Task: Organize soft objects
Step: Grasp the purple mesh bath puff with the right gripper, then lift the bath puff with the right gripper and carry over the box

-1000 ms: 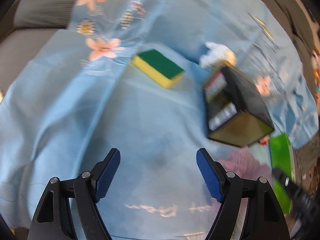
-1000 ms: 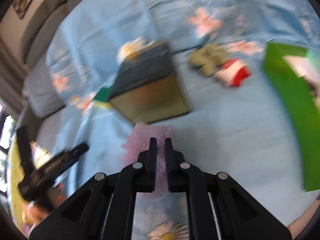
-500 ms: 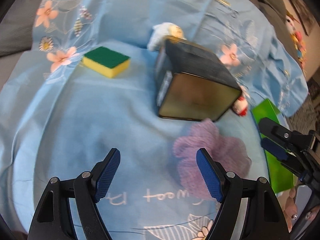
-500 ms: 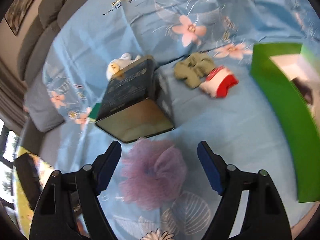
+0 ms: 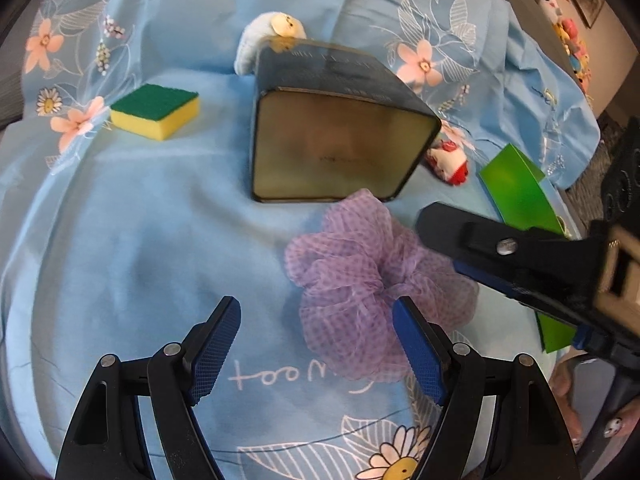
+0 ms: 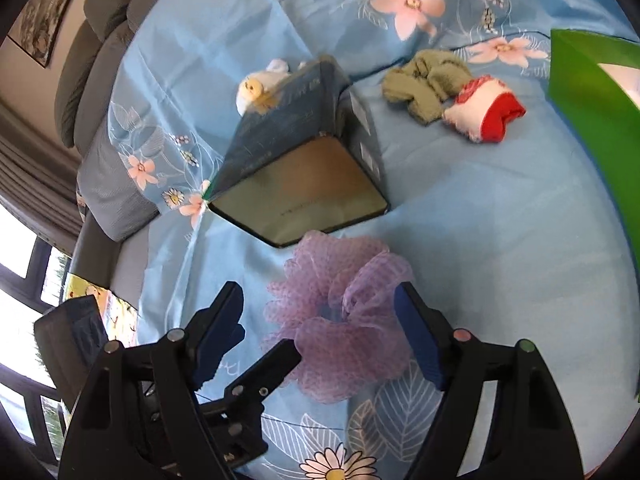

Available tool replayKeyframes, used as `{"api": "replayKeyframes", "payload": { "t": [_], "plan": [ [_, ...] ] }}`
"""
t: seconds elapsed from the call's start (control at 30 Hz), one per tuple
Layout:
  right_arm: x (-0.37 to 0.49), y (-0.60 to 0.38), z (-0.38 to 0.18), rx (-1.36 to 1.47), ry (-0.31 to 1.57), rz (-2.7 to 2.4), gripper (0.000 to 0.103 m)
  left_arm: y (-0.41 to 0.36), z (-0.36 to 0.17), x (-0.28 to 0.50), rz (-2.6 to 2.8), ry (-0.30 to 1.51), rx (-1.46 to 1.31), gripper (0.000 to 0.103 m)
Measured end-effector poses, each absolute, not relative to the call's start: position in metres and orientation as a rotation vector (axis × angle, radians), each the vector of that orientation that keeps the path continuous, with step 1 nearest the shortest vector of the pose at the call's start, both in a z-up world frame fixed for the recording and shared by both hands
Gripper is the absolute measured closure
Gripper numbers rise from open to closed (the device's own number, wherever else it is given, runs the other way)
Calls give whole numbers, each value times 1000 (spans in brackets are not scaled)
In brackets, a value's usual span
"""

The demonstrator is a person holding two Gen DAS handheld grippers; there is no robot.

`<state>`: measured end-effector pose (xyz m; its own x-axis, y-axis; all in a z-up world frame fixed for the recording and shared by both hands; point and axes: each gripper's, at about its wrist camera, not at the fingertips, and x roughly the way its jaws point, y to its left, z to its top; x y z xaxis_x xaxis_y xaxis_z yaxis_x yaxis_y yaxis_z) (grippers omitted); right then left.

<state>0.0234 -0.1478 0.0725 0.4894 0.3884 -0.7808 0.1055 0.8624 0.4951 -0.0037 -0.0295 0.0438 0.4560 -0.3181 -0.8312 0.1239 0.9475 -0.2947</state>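
A purple mesh bath pouf point(image 5: 360, 280) lies on the blue flowered sheet point(image 5: 140, 240), just in front of a dark tin box point(image 5: 336, 136) that lies on its side. My left gripper point(image 5: 316, 344) is open, and its right pad sits beside the pouf's near edge. My right gripper point(image 6: 320, 332) is open around the pouf point(image 6: 340, 320), which lies between its fingers without the pads pressing on it. In the left wrist view one of the right gripper's fingers point(image 5: 520, 264) reaches in from the right over the pouf. One finger point(image 6: 272, 364) of the left gripper shows low in the right wrist view.
A green-topped yellow sponge point(image 5: 156, 110) lies left of the tin. A white plush toy point(image 6: 260, 88) sits behind it. An olive cloth point(image 6: 424, 80) and a red-and-white sock point(image 6: 484, 112) lie to its right. A green box point(image 6: 592, 120) stands at the right edge. A grey sofa back point(image 6: 100, 40) lies beyond.
The right gripper went from shut to open and now has the pouf between its fingers. The left gripper swung right, from the sponge and bare sheet to the pouf beside the tin.
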Motion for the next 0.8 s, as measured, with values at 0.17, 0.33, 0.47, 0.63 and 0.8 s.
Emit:
{"api": "replayKeyframes", "payload": {
  "t": [0.17,0.33,0.47,0.63,0.8],
  "plan": [
    [26,-147,66,513,1079,172,35,-34,38,-2,-306,1090,-223,32],
    [31,-145,55,508,1119,154,37,-42,29,1,-333,1133,-235,46],
    [34,-139,46,495,1149,147,37,-46,30,-1,-333,1108,-213,62],
    [37,-134,40,495,1167,146,39,-48,29,0,-342,1103,-212,71],
    [36,-134,40,502,1157,150,49,-49,30,-1,-350,1093,-209,77]
  ]
}}
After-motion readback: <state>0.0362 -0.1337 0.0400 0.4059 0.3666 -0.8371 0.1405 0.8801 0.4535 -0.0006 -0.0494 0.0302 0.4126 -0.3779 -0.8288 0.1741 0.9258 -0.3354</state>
